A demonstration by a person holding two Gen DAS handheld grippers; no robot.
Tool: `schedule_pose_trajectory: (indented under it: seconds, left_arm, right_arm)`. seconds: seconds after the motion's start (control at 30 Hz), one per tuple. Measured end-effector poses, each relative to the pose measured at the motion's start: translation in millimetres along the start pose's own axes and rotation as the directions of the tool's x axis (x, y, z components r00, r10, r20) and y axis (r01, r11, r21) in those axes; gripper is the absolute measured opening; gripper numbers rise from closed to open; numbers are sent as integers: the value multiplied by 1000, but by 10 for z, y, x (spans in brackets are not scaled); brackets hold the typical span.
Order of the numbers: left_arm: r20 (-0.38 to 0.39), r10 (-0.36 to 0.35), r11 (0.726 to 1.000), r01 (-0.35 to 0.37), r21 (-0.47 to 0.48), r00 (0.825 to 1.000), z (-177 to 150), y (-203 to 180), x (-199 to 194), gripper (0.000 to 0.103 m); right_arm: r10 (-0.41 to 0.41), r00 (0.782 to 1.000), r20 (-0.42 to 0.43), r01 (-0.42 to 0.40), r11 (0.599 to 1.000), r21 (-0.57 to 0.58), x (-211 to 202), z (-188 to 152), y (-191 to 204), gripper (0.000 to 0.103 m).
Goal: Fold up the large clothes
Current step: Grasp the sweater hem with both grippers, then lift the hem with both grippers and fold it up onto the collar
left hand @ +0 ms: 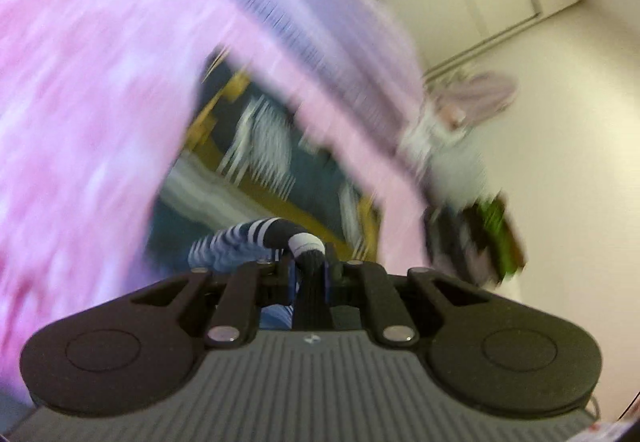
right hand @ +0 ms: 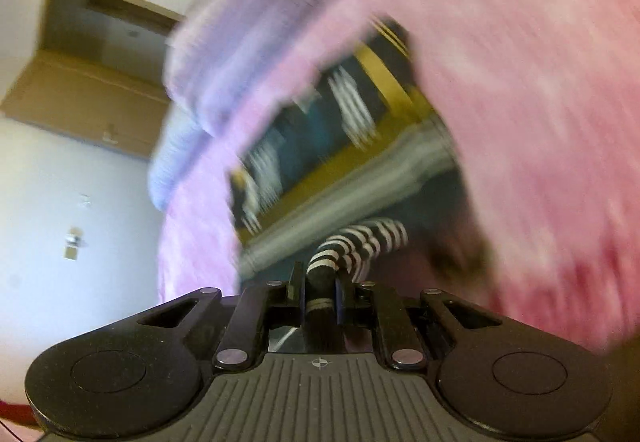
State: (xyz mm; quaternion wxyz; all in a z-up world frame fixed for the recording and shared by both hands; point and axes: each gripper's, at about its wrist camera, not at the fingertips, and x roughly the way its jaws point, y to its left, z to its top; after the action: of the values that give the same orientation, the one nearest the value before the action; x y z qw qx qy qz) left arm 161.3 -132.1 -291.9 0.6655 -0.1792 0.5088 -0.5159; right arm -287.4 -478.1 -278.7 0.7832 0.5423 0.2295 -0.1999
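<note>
Pink bedding (left hand: 80,122) fills both views, with a patterned dark cloth (left hand: 272,162) behind; the striped garment (right hand: 360,238) hangs between the grippers. Left gripper (left hand: 311,266) and right gripper (right hand: 320,294) are each clenched on a striped edge; best to keep both level and the cloth taut.

Pink bedspread (left hand: 80,102) fills left and upper part of left wrist view, blocks passage there. Same pink bedspread (right hand: 540,122) blocks right and top of right wrist view. Lilac striped cloth (left hand: 320,22) drapes over bedspread edge, further obstacle. Below bedspread arch: opening onto patterned teal-and-yellow rug (left hand: 264,158), room for tool. Striped garment (left hand: 240,242) hangs in that opening, just before left tool (left hand: 310,274). Beyond bedspread toward bare wall (left hand: 560,162): free, though blurred pile (left hand: 480,234) sits beside bedspread end.
</note>
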Motion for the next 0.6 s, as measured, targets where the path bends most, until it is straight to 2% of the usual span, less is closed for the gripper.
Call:
schedule_pose_trajectory:
  seconds: [0.07, 0.13, 0.2, 0.27, 0.33, 0.37, 0.4, 0.47, 0.53, 0.6]
  left_arm:
    - [34, 16, 1000, -16, -4, 999, 423, -109, 392, 12]
    - [60, 53, 998, -51, -35, 997, 858, -136, 819, 17]
    - [96, 138, 989, -132, -59, 986, 1179, -153, 1147, 22]
    - [103, 219, 975, -216, -44, 970, 1410, -155, 1389, 25]
    - [110, 307, 950, -311, 22, 945, 1481, -189, 1566, 33]
    - [105, 345, 935, -351, 52, 933, 1472, -177, 1627, 38]
    - [89, 387, 916, -394, 75, 918, 1458, -141, 1692, 40]
    - [49, 440, 892, -443, 94, 897, 1387, -12, 1781, 40]
    - [24, 464, 878, -464, 115, 885, 1312, 50, 1871, 40]
    - [14, 478, 867, -474, 154, 878, 1266, 64, 1969, 40]
  right_arm:
    - [2, 999, 47, 0, 999, -48, 202, 431, 123, 10]
    - [-33, 995, 96, 36, 999, -30, 509, 898, 146, 12]
    - [-101, 985, 137, 106, 994, -28, 794, 1273, 136, 19]
    - [-164, 973, 164, 175, 983, -59, 992, 1492, 115, 26]
    - [-226, 959, 170, 246, 963, -106, 1088, 1594, 61, 40]
    - [-260, 950, 175, 286, 948, -142, 1138, 1610, 14, 52]
    - [-290, 941, 172, 318, 935, -160, 1173, 1618, -56, 58]
    - [-346, 926, 151, 368, 915, -163, 1249, 1589, -264, 59]
    - [-364, 925, 108, 379, 906, -189, 1320, 1554, -427, 59]
    - [-363, 927, 95, 375, 889, -264, 1385, 1521, -475, 58]
